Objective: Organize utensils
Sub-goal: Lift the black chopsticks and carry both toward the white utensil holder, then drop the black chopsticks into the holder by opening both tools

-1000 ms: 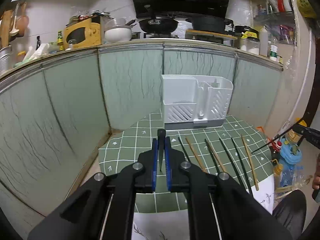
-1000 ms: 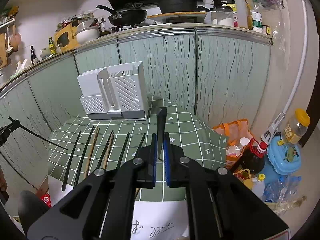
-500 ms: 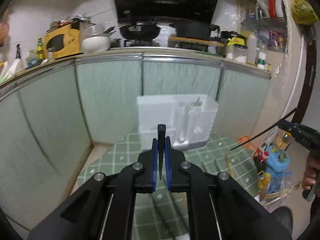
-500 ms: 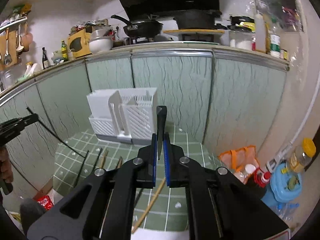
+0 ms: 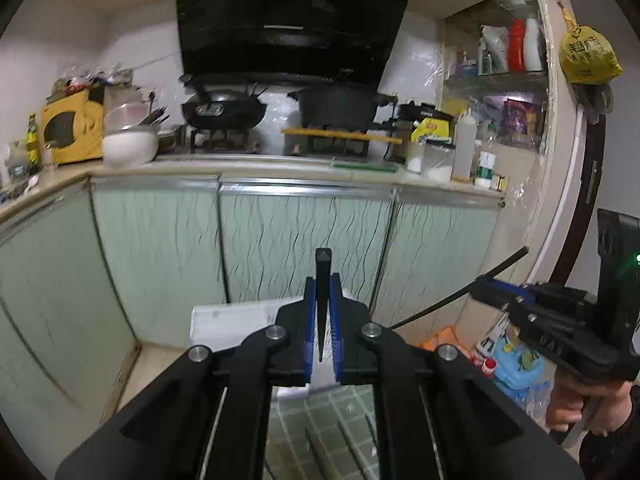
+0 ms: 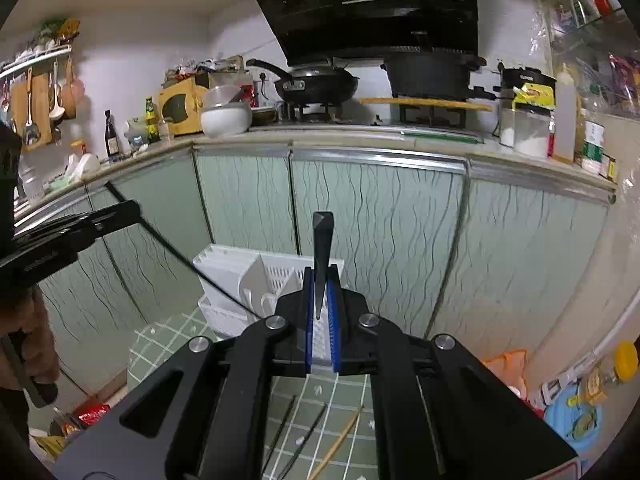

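Chopsticks (image 6: 335, 442) lie on the table — both grippers' fingers (image 5: 334, 320) each clench one black chopstick (image 5: 322, 300).

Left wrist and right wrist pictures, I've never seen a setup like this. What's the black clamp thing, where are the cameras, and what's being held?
There is no robot here. A person's hand carries a two-finger clamp, one on each side. Each picture comes from a camera on one clamp, looking along its fingers. The left gripper is shut on a black chopstick, and the right gripper is shut on a second black chopstick. Below, loose chopsticks lie on the green checked table, near a white utensil holder.
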`<state>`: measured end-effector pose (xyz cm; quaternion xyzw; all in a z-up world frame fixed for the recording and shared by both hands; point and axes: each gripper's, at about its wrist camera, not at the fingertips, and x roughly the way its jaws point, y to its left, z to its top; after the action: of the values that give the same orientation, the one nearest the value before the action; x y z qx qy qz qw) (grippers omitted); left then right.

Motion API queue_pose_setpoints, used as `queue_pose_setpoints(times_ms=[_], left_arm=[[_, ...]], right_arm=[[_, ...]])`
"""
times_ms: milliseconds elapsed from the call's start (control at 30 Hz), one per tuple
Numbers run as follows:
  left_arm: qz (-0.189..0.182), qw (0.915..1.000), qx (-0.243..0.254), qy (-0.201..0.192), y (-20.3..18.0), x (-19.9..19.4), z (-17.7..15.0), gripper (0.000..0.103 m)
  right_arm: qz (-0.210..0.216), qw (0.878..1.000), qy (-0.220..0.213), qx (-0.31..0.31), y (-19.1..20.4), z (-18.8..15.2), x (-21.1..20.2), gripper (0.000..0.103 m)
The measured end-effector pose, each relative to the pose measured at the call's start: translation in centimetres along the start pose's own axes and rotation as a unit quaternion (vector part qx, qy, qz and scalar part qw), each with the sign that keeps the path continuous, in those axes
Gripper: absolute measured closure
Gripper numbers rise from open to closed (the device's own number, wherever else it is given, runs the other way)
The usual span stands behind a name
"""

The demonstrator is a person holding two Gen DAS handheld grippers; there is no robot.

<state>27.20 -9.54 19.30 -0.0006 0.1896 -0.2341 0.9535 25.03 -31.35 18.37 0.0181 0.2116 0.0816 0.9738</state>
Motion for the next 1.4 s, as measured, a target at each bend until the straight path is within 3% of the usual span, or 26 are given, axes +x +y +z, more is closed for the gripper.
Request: queue_pose_setpoints(times_ms=[233,500,533,567,600,633,667,733,800,933,1167,1400], left_arm=[[-0.009,0.9999,0.006,0.009,-0.5,4.5,1.7,0.097],[-0.018,0.9983,-0.012,0.055,1.8,10.1,-1.6,0.096],[-0.015,0.9981,-0.013,0.059,2.0,10.5,-2.1,0.084],[-0.011,0.998,-0.015,0.06,2.3,10.7,-2.4,0.071],[-0.005,0.9982,-0.016,0.058,2.5,10.6,-2.9,0.039],[0.002,0.9986,-0.014,0.051,2.6,10.2,-3.1,0.015],[0.013,0.999,-0.012,0.042,2.8,9.6,-3.4,0.011],[0.032,0.9991,0.0,0.027,2.9,8.4,-3.9,0.008],[0.054,0.998,0.009,0.031,2.9,7.6,-4.4,0.005],[0.08,0.996,0.031,0.026,2.8,5.3,-5.4,0.005],[0.094,0.9949,0.035,0.007,2.9,1.0,-6.7,0.005],[0.109,0.9936,0.03,-0.006,3.6,-3.0,-8.6,0.005]], right_arm=[[0.016,1.0,0.016,-0.011,-0.4,1.4,3.8,0.097],[0.022,0.997,0.068,-0.02,-0.9,-1.6,9.4,0.096],[0.027,0.997,0.069,-0.02,-1.1,-2.1,9.9,0.095],[0.028,0.997,0.068,-0.019,-1.3,-2.5,10.0,0.086],[0.021,0.997,0.067,-0.017,-1.5,-2.9,10.0,0.062],[0.014,0.998,0.062,-0.015,-1.7,-3.2,9.9,0.048],[0.005,0.999,0.052,-0.015,-1.8,-3.5,9.4,0.029],[-0.004,0.999,0.044,-0.01,-2.1,-3.9,8.7,0.025],[-0.013,0.999,0.037,-0.005,-2.2,-4.3,7.9,0.014],[-0.025,0.999,0.025,-0.012,-1.8,-5.2,5.8,0.012],[-0.041,0.999,0.004,-0.031,0.0,-6.5,2.5,0.009],[-0.028,0.999,0.011,-0.036,1.3,-8.5,0.1,0.008]])
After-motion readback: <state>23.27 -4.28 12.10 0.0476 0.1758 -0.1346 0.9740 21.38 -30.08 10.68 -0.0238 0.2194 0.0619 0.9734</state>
